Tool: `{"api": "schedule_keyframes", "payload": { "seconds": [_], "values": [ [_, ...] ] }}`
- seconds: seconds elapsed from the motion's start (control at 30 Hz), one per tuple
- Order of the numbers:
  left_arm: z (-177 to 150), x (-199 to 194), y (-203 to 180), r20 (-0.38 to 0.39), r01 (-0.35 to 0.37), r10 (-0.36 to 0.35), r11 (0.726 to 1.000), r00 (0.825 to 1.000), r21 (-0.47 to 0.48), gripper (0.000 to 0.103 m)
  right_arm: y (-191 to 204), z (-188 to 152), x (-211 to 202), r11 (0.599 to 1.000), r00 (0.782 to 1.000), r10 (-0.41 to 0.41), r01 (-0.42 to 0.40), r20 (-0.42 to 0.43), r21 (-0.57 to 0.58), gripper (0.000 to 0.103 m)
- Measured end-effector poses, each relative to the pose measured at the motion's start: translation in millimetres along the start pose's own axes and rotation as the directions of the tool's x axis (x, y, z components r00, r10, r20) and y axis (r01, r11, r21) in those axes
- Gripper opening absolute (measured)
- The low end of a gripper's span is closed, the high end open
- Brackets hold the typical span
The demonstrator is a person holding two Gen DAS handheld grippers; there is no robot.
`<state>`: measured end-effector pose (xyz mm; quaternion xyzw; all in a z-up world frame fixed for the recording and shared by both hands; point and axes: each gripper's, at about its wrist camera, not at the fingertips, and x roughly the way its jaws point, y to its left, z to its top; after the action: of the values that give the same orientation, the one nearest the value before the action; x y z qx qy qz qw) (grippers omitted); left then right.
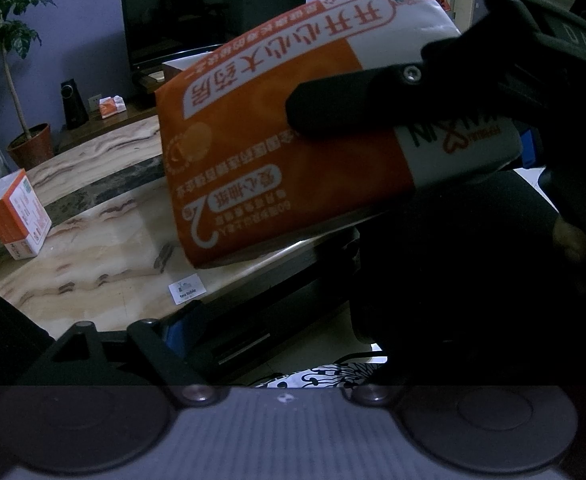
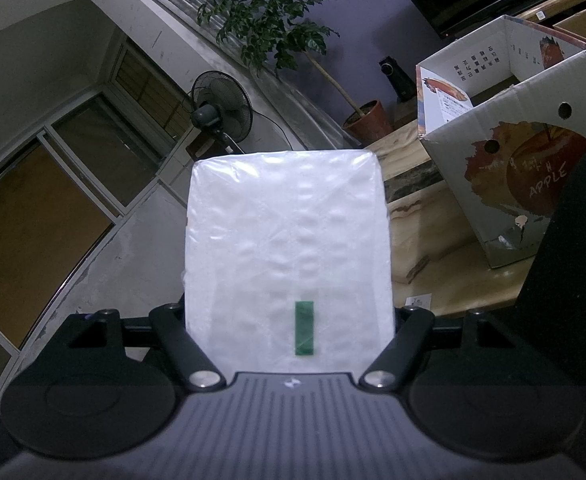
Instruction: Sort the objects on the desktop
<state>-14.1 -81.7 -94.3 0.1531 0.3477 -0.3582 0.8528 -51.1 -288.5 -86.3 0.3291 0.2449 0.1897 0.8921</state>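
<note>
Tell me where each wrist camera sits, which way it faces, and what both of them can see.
Left wrist: on the left gripper, open, facing across the marble table toward the black television; the right gripper clamps the orange-and-white tissue pack.
Right wrist: behind that pack's white underside, between its own black finger links, facing the apple-printed cardboard carton and black standing fan.
Shared: pack, table, potted plant.
</note>
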Motion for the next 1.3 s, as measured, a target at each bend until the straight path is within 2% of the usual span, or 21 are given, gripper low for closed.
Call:
{"api": "schedule_keyframes", "payload": {
  "seconds": [1.3],
  "values": [
    [0.5, 3.1, 1.4, -0.003, 0.0, 0.0, 1.0, 1.0, -0.003, 0.087, 0.2, -0.4, 2.1, 1.0, 1.0, -0.002, 0.002, 0.0, 0.001, 0.075]
  ]
}}
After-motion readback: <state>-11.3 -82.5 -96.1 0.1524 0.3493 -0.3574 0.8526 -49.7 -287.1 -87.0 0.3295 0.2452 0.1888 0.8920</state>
